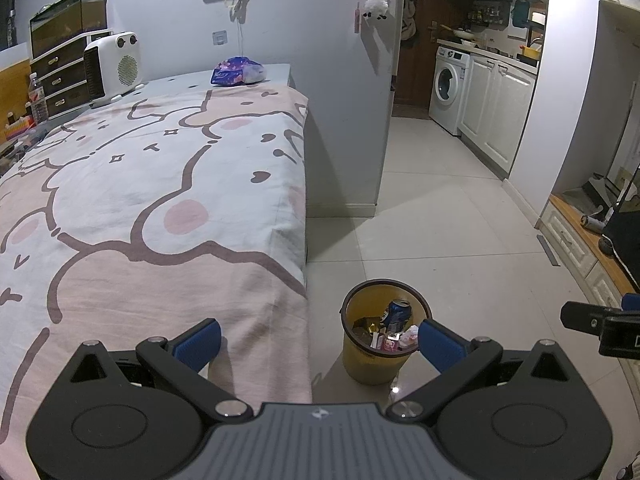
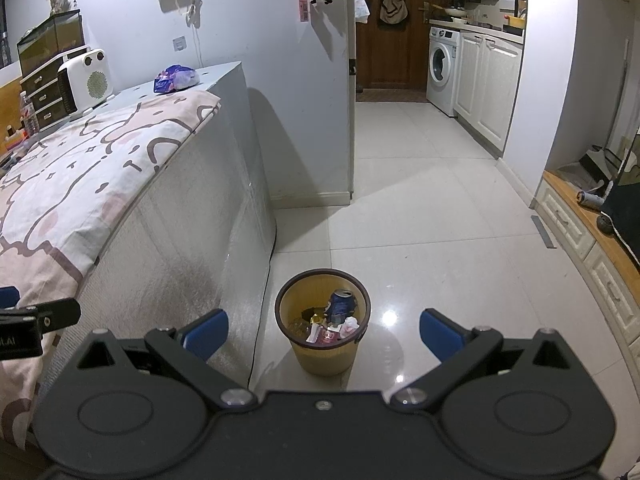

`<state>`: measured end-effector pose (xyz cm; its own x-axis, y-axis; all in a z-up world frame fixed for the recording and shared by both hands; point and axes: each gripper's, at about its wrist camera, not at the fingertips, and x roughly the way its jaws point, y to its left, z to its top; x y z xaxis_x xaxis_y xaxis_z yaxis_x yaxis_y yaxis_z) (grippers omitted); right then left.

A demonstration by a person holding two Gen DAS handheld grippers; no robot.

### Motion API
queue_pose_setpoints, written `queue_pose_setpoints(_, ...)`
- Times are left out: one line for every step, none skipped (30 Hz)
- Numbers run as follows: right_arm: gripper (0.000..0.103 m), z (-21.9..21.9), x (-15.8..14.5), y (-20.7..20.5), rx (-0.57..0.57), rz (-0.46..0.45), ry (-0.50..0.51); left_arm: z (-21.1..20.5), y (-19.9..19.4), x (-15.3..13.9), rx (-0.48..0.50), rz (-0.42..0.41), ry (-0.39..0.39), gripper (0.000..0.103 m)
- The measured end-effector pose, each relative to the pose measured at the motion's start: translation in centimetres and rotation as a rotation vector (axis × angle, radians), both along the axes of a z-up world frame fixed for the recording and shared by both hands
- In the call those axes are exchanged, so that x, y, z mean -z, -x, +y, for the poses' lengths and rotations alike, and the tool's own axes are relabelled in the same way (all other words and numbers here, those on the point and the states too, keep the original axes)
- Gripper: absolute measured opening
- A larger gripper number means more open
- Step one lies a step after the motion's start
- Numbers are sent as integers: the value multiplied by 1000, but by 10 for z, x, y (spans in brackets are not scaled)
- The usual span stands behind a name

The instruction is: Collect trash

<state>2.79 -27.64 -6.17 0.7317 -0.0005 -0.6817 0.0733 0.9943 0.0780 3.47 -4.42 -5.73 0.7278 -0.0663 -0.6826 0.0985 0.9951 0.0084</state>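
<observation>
Tiled floor beside the bed [image 1: 160, 184] carries a yellow bin [image 2: 322, 344], set near the bed's corner, probably for easy reach. Inside: a blue can [image 2: 341, 305] and wrappers. Left tool [image 1: 319, 340] and right tool [image 2: 324, 330] both hang above it with fingers apart, gripping nothing; the bin sits between the right tool's fingers, low and ahead.

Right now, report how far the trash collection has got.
Done: the yellow bin on the floor beside the bed already holds a blue can and crumpled wrappers. In hand: nothing; the left gripper and the right gripper are both open and empty. Left: no loose trash shows on the floor; the purple packet at the bed's far end may or may not be trash.
</observation>
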Motion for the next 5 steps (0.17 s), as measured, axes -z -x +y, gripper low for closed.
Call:
queue_pose_setpoints(103,-1,0,1,0,0,0,1,0,0,0,0,0,103)
queue_pose_setpoints(103,0,0,0,0,0,0,1,0,0,1,0,1,103)
queue_pose_setpoints(103,0,0,0,-1,0,0,0,0,0,2,0,3,103)
queue_pose_setpoints(103,-1,0,1,-1,0,0,1,0,-1,3,0,4,103)
queue_pose_setpoints(103,0,0,0,-1,0,0,2,0,-1,4,-1,5,103)
